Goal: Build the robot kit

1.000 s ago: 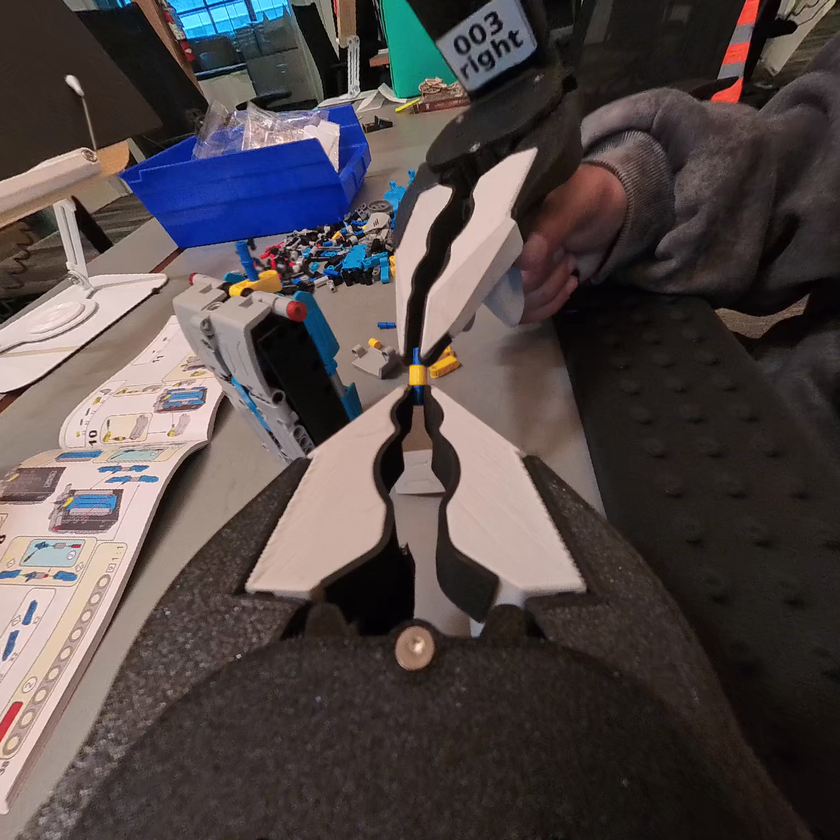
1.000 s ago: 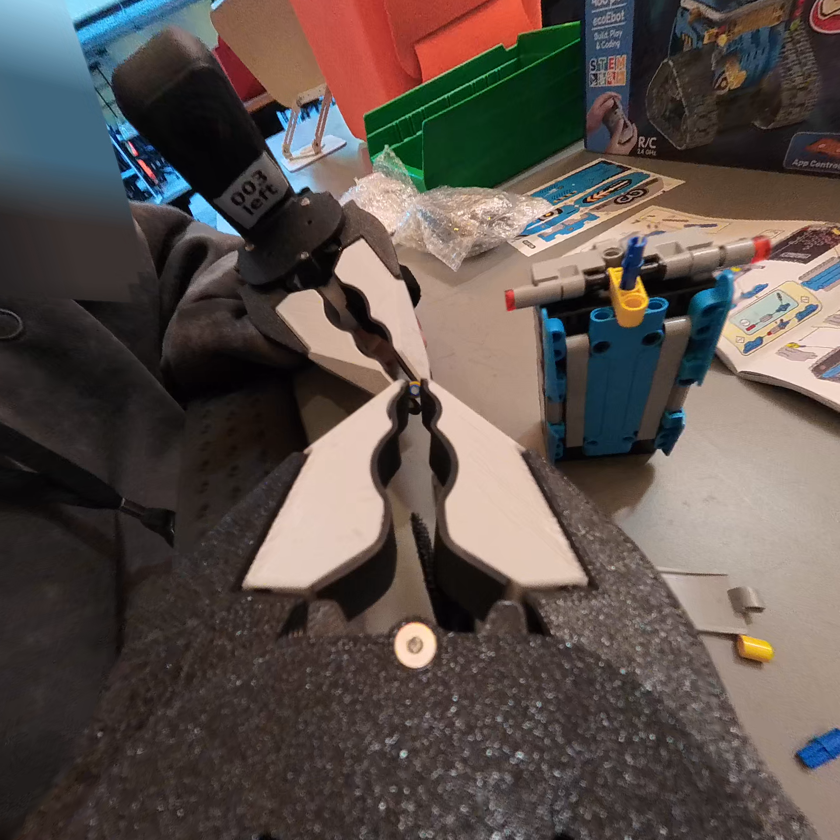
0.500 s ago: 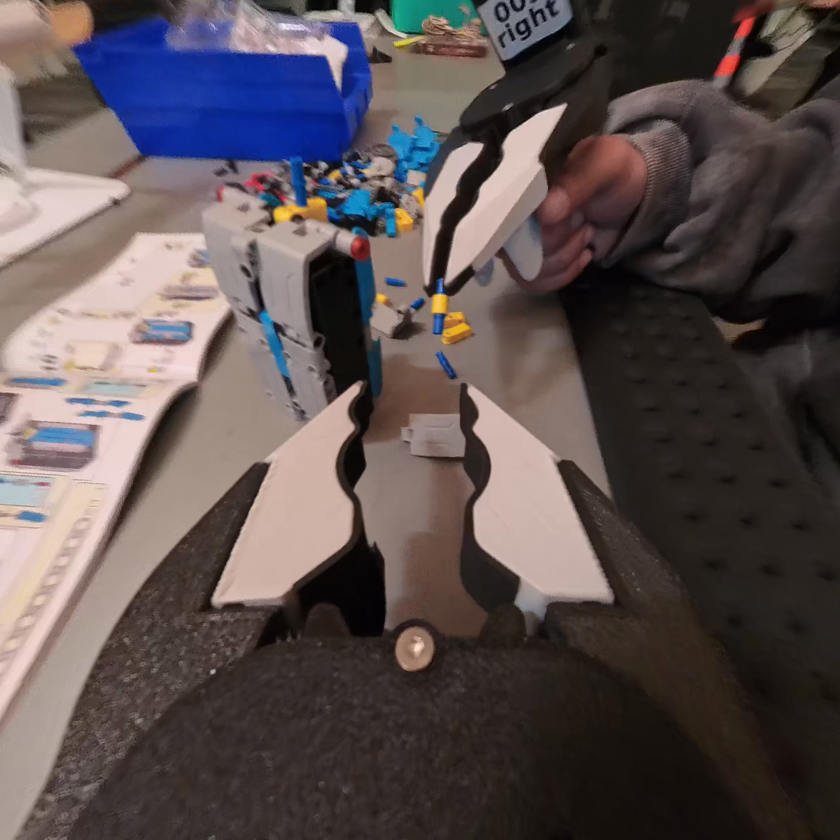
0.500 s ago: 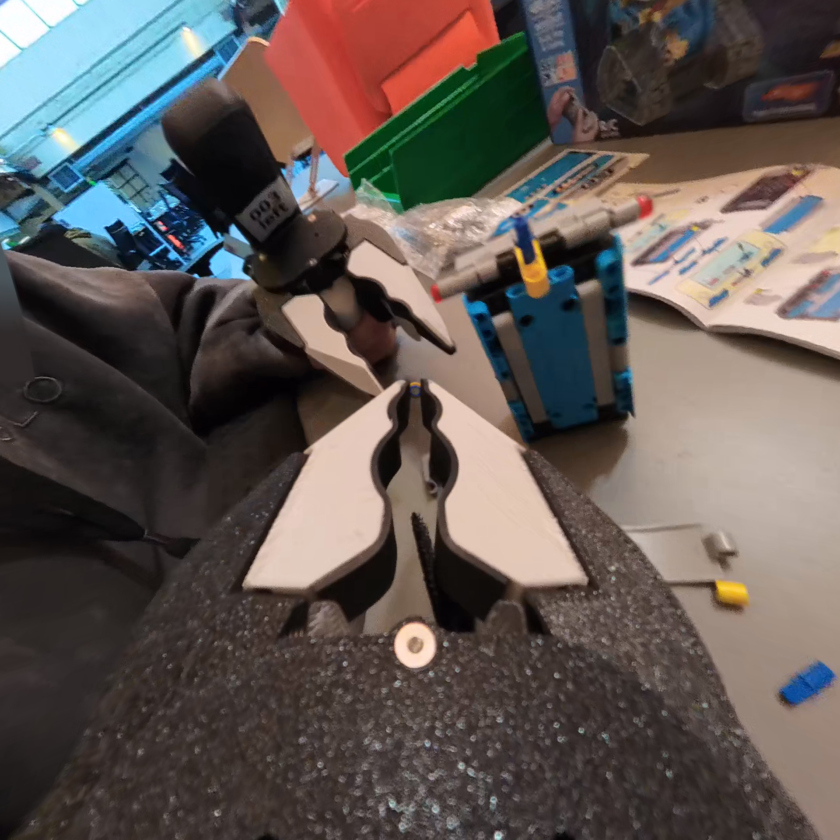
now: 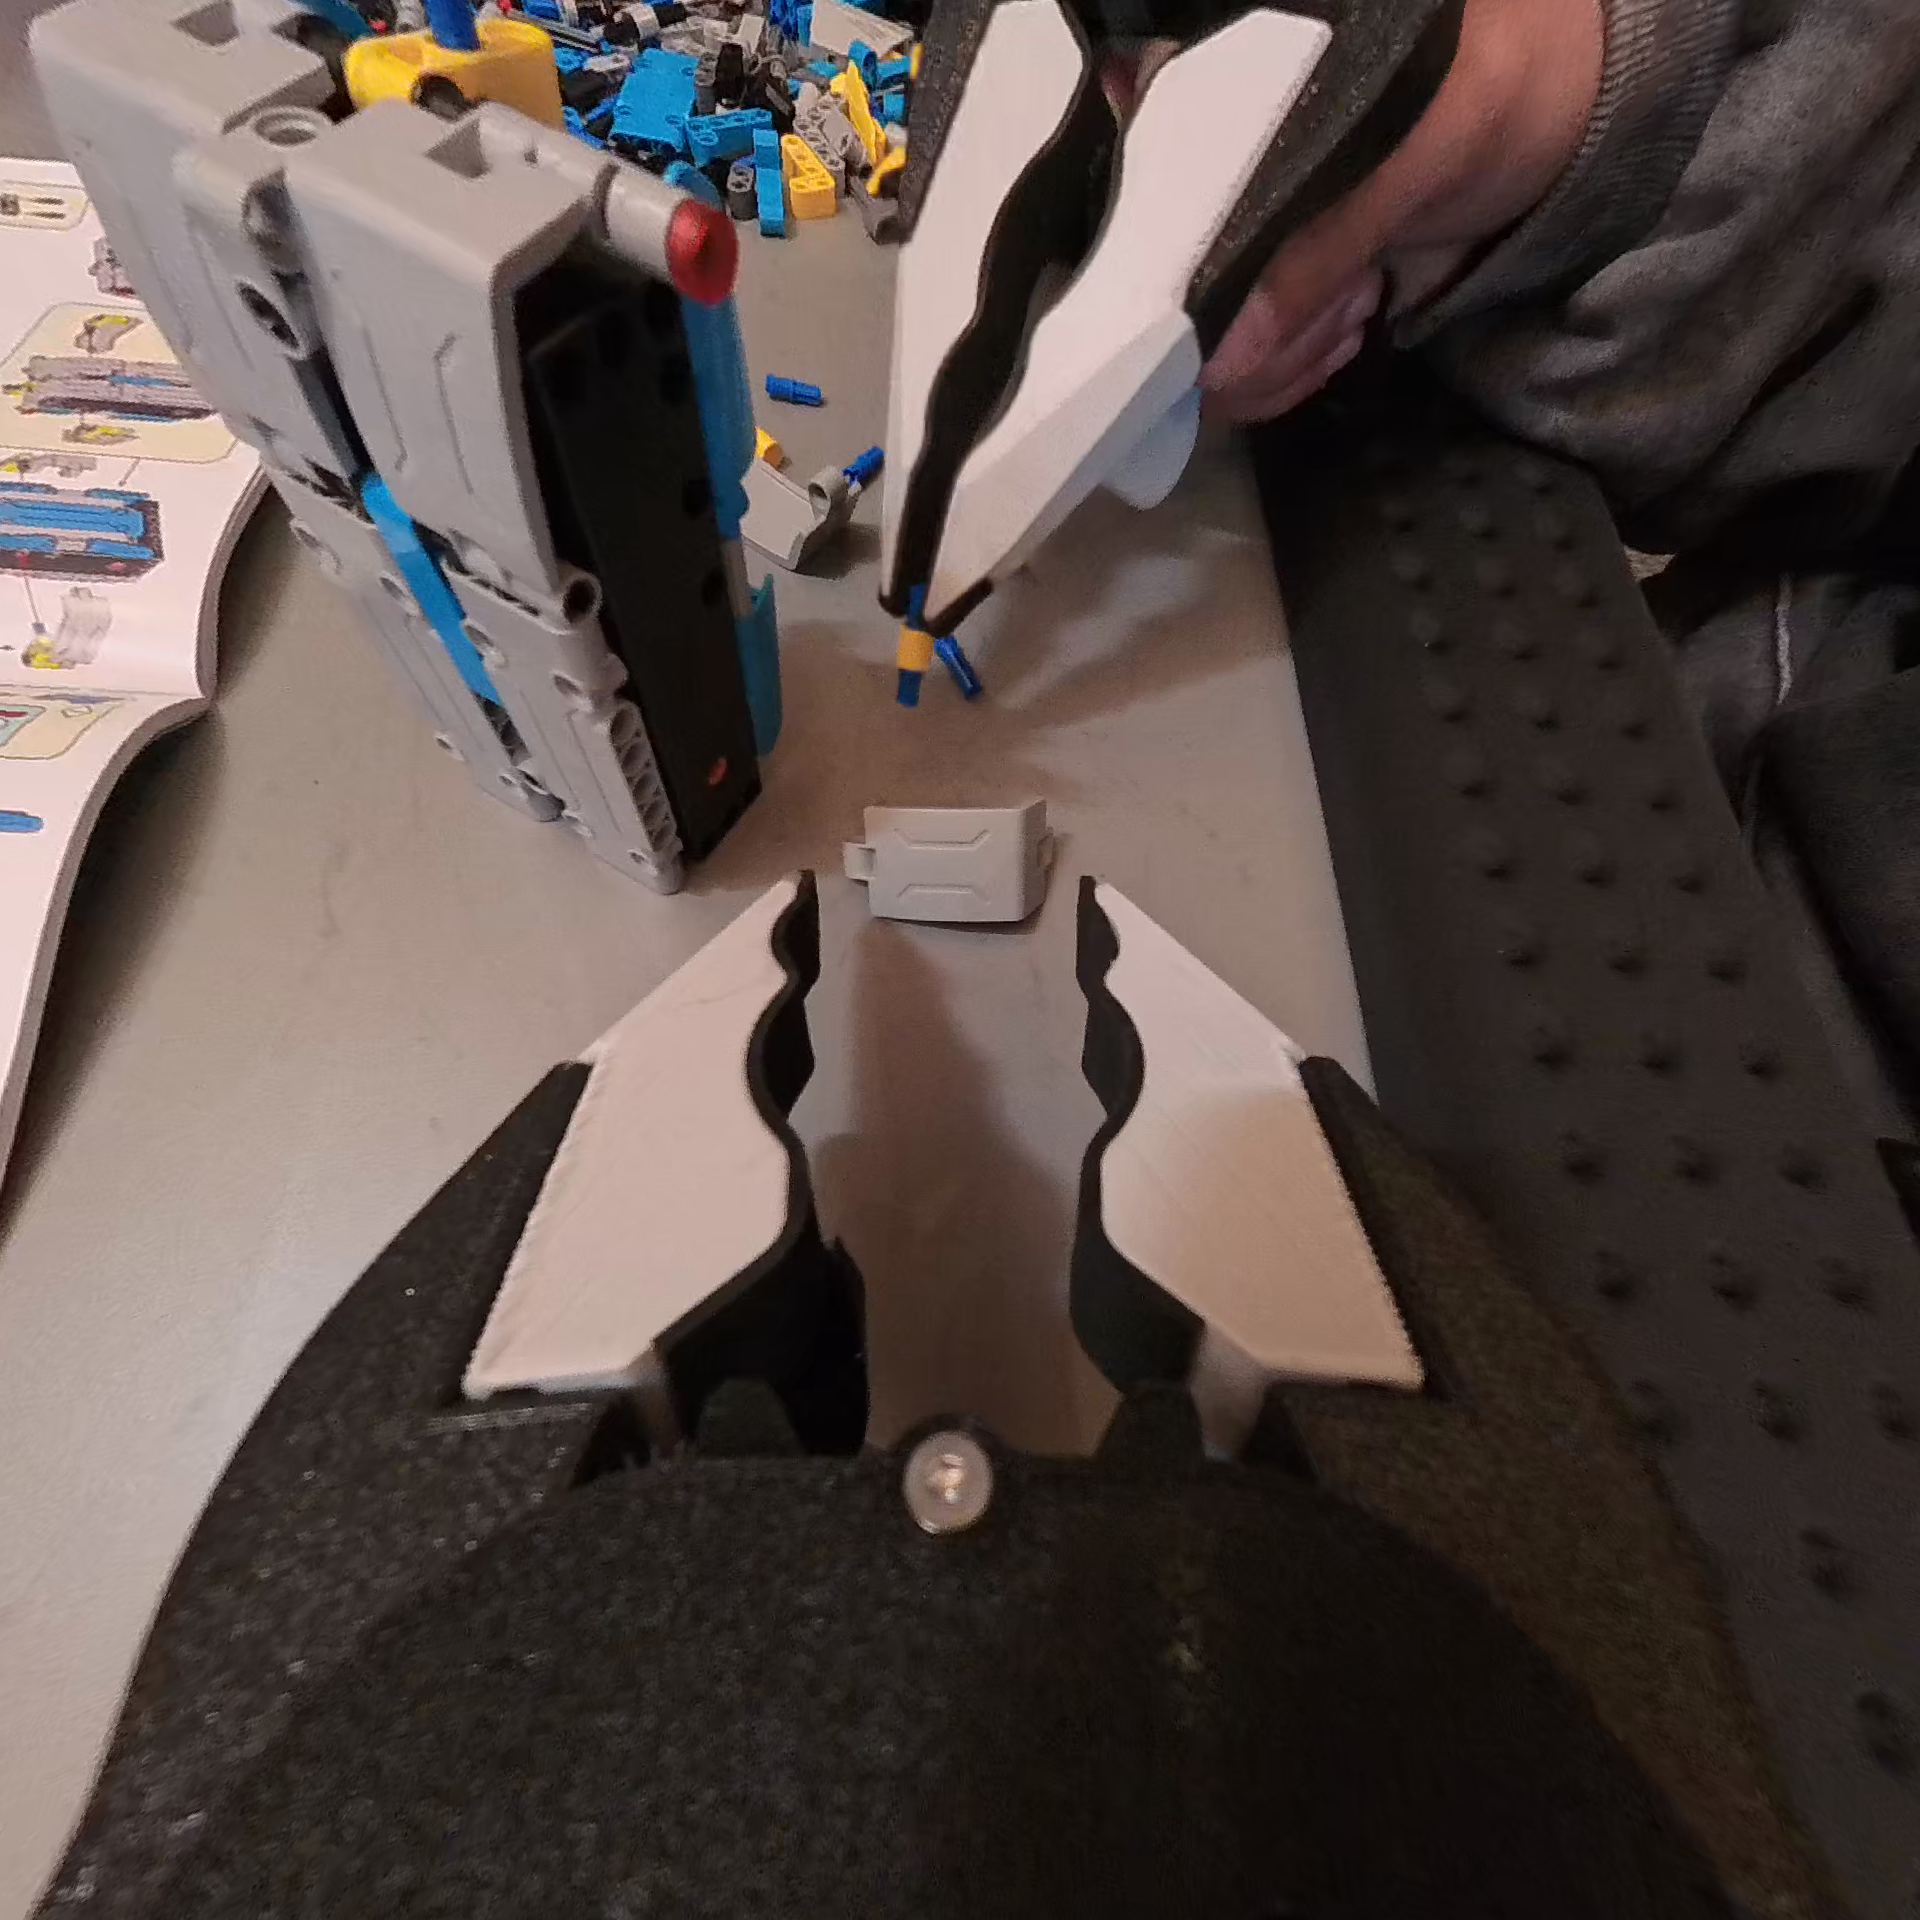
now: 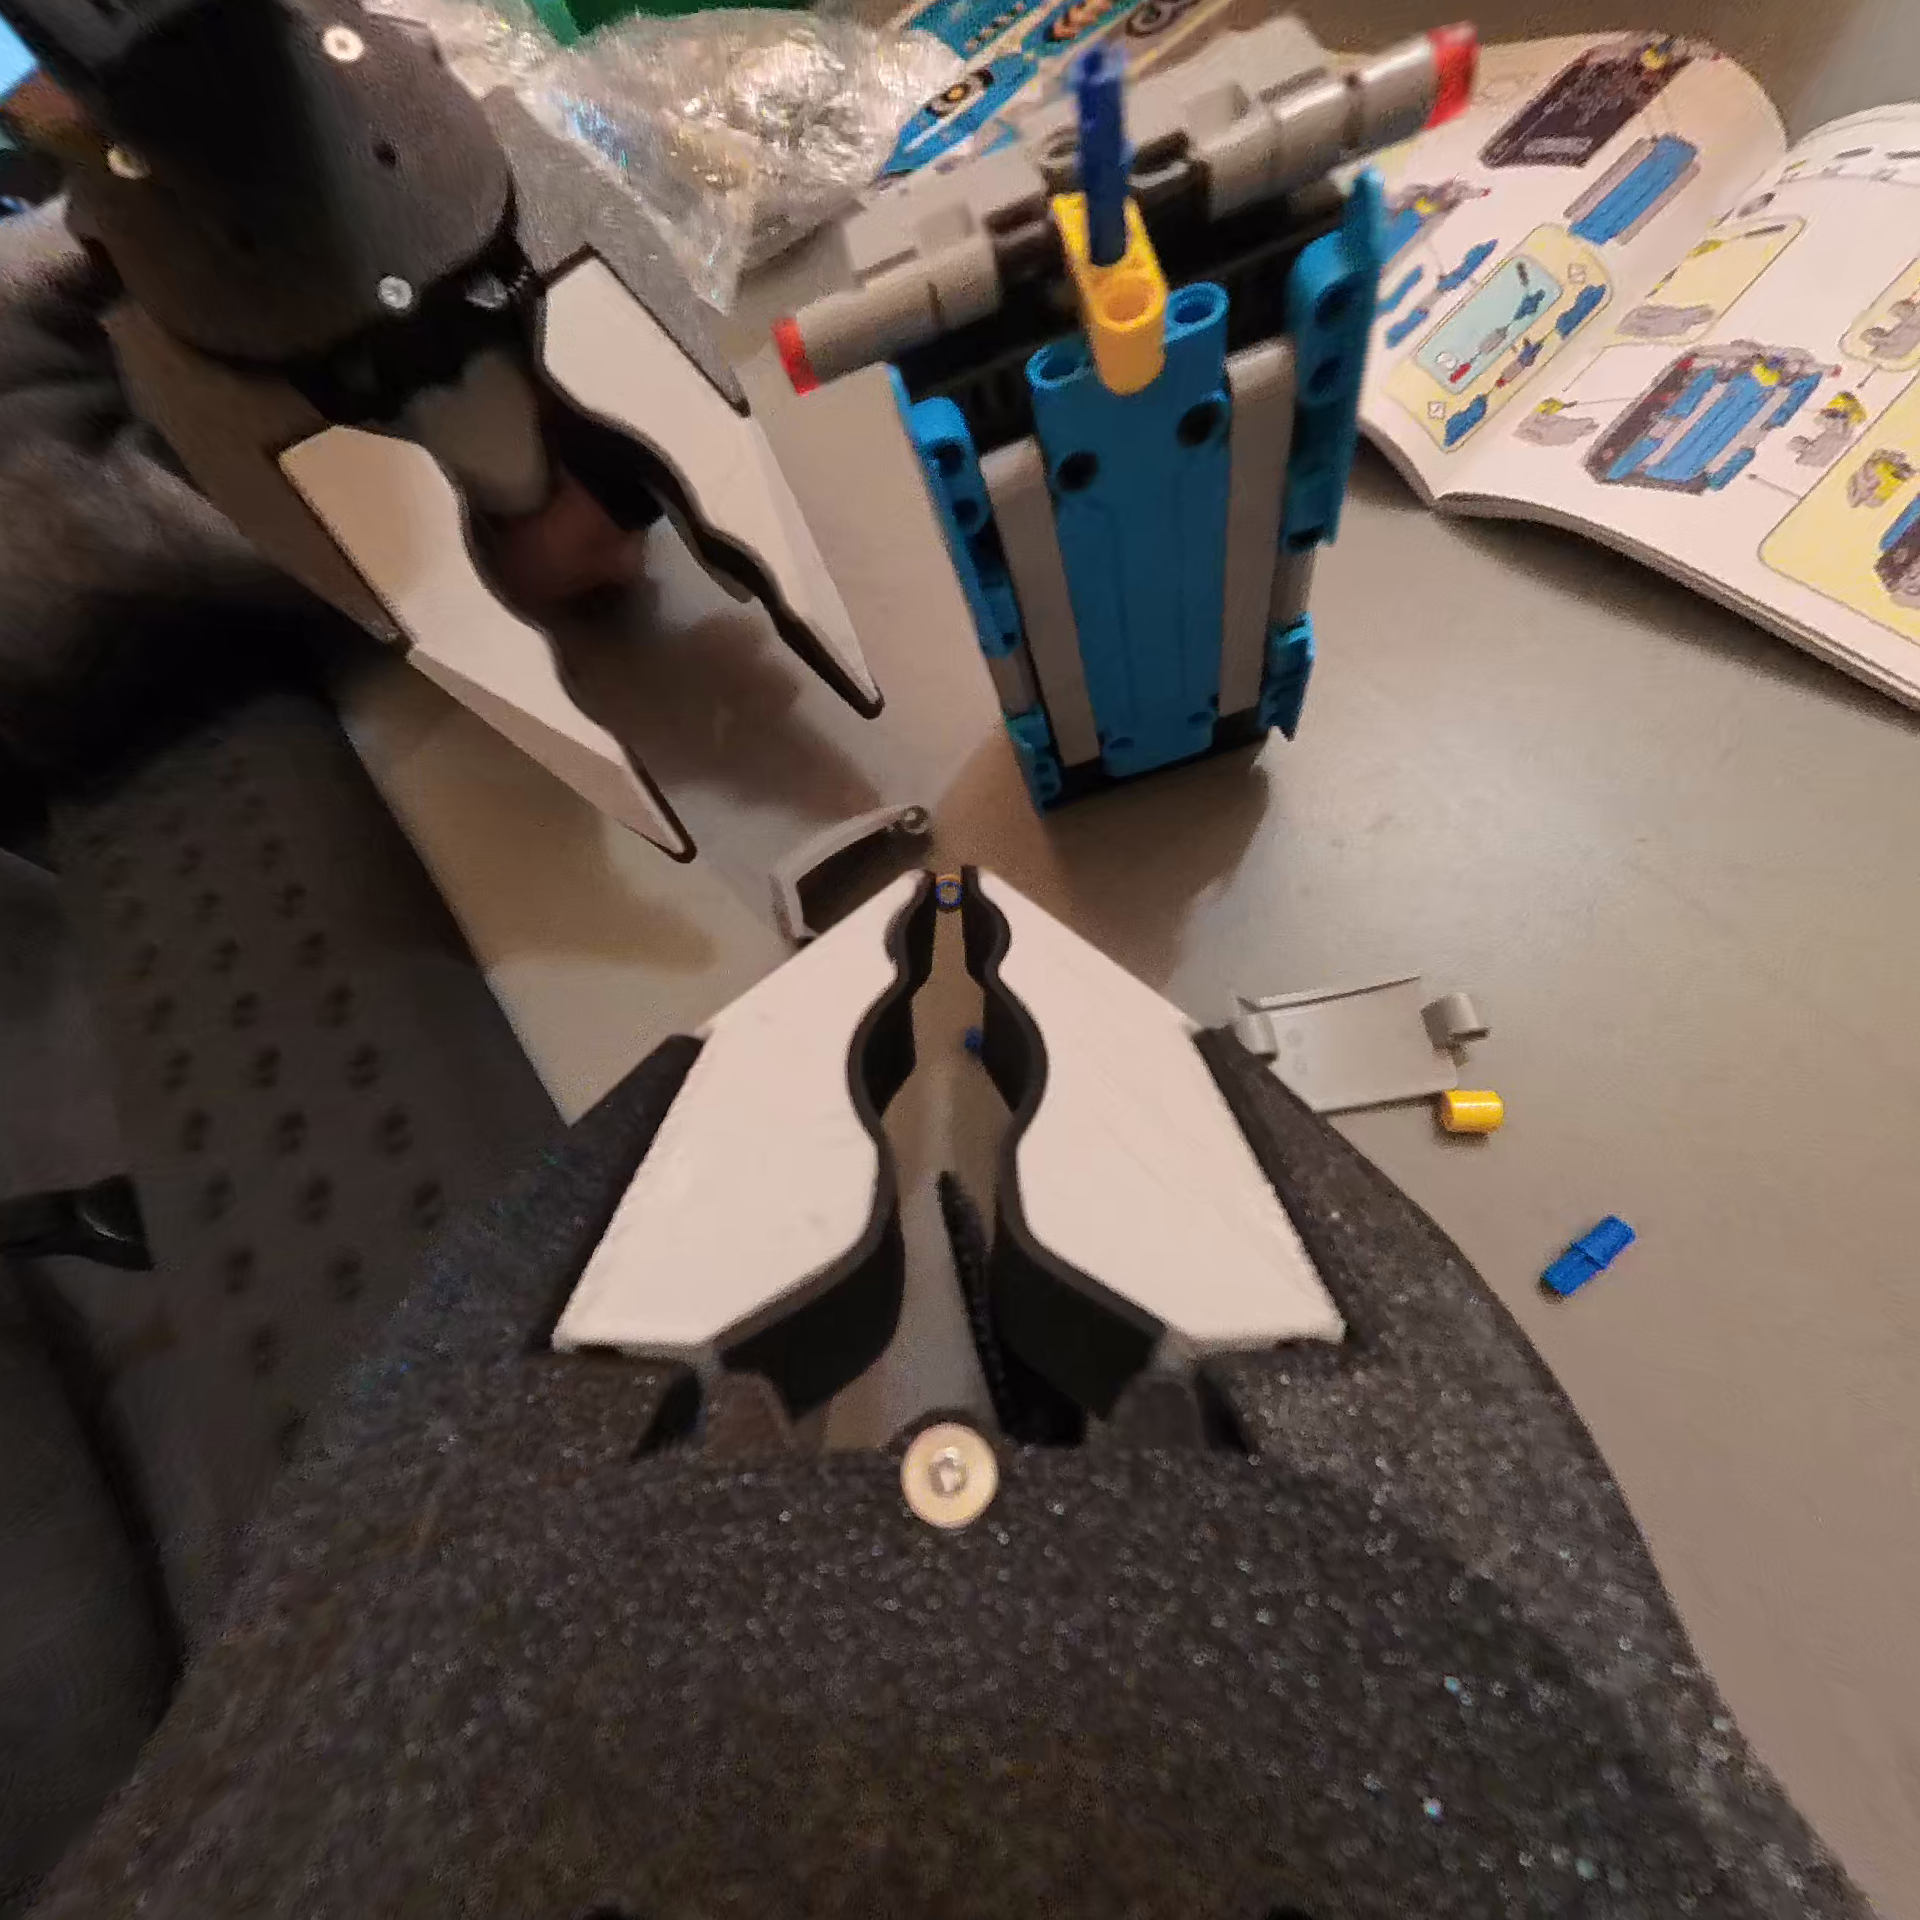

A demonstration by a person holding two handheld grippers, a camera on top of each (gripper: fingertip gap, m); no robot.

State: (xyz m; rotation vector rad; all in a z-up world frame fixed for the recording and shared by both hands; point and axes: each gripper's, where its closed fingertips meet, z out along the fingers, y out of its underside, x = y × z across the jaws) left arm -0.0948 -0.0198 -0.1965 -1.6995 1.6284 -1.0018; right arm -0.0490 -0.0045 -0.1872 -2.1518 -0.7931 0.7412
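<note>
Left wrist view: the left tool (image 5: 943,894) is spread wide and nothing is held; it is poised low over the bench (image 5: 312,1039), with a small grey panel piece (image 5: 951,862) lying just beyond its tips. The right tool (image 5: 928,613) is seen across from it, nipped shut on a short blue pin with a yellow bush (image 5: 911,655), tip down, close above the bench. A loose blue pin (image 5: 958,665) lies just beside it. The grey-blue block assembly (image 5: 468,447) stands upright to the left, partly built. An open instruction booklet (image 5: 73,499) and a pile of loose parts (image 5: 748,104) are noted.

Right wrist view: the right tool (image 6: 948,894) is closed down on the same pin, seen end-on. The left tool (image 6: 779,774) is parted and empty, the grey panel below it. The assembly (image 6: 1132,499) already carries a yellow connector with a blue axle (image 6: 1112,239). A flat grey plate (image 6: 1340,1044), a yellow bush (image 6: 1470,1110) and a blue pin (image 6: 1588,1255) lie unused.

Judged: build part done, the held pin not yet fitted.
</note>
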